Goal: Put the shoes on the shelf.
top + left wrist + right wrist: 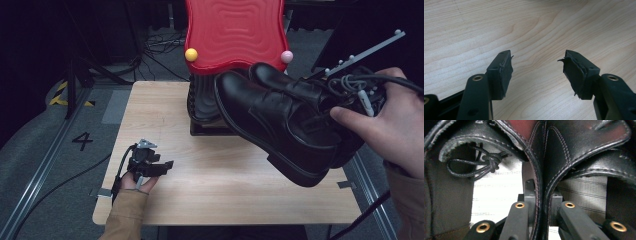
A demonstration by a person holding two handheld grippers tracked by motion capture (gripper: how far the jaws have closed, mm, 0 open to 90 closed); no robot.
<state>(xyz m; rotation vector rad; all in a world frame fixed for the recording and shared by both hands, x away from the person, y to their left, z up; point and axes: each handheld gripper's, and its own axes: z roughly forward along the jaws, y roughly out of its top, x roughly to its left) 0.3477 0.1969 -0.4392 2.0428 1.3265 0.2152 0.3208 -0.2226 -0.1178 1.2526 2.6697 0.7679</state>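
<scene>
Pale wooden table (pixel 165 200) lies mostly bare at its near left, where the left gripper (pixel 159 167) rests with jaws apart on nothing; right of it, the right gripper (pixel 541 207) pinches two black shoes (pixel 280 120) together, lifted above the table's right edge, before a red stand (pixel 232 32) at the far edge

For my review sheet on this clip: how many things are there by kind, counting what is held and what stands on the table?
Black leather shoes, pinched together at their inner collars by the right gripper: 2
Red stand with a black base at the table's far edge: 1
Small balls on the stand, yellow and pink: 2
Total: 5
</scene>
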